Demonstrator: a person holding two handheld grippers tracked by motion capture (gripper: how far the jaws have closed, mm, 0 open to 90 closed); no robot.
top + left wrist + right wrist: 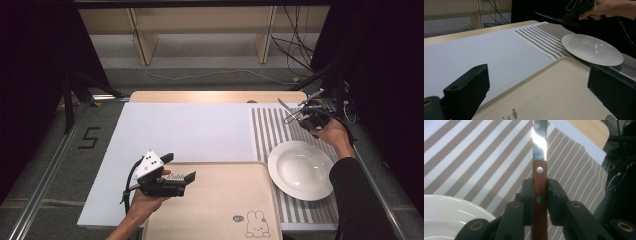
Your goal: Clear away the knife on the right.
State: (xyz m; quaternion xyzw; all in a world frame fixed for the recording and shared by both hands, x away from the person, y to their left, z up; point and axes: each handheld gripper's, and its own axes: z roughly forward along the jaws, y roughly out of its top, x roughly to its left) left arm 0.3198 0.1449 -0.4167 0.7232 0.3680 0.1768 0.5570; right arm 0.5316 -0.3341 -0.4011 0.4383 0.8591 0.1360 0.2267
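Bench (190, 130): white sheet, striped mat (267, 127) at 3 o'clock. Tray (220, 200) at 6 o'clock, bare. Plate (300, 169) at 4 o'clock, on the mat, just beside the tray. Knife (539, 177): pinched by its wooden handle in your right tool (539, 195), aloft at 2 o'clock. Left tool (176, 172): spread, holding nothing, over the tray. Step, likely: carrying the knife. Next: lower it level onto tray or mat.
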